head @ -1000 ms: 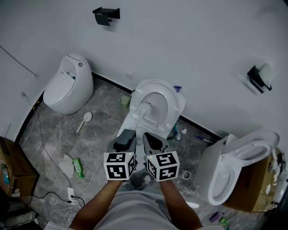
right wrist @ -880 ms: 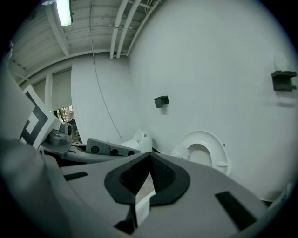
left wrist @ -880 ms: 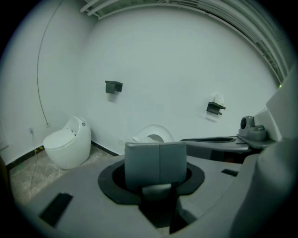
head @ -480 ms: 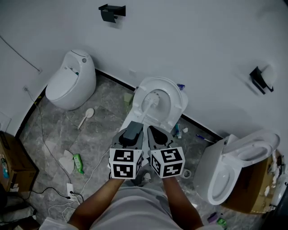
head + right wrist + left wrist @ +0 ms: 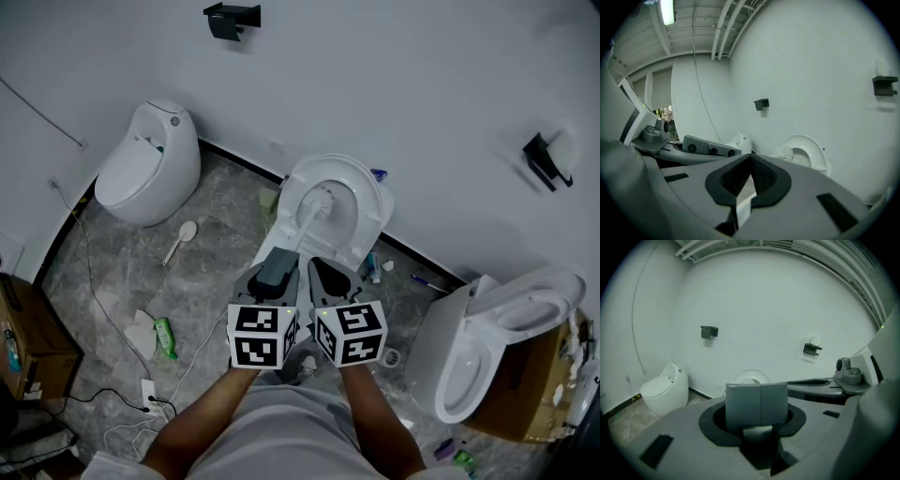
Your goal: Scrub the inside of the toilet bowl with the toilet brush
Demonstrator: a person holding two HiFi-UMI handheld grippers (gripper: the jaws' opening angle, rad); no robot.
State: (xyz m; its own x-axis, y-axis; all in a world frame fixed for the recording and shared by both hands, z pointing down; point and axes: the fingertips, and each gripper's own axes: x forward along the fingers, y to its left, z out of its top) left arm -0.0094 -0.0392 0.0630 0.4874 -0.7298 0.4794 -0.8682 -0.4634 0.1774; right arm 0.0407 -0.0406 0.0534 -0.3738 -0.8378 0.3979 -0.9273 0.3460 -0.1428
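Two grippers sit just before the toilet bowl (image 5: 364,202). Our left gripper (image 5: 280,257) has its pads (image 5: 757,404) clamped on the toilet brush (image 5: 305,222), whose head is inside the bowl. Our right gripper (image 5: 315,268), beside it, is closed on nothing.

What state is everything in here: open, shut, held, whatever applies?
brush: head down in the middle toilet, handle held by the left gripper
left gripper: jaws shut on the brush
right gripper: jaws shut, nothing between them
middle toilet: lid up
left toilet: lid down
right toilet: lid up
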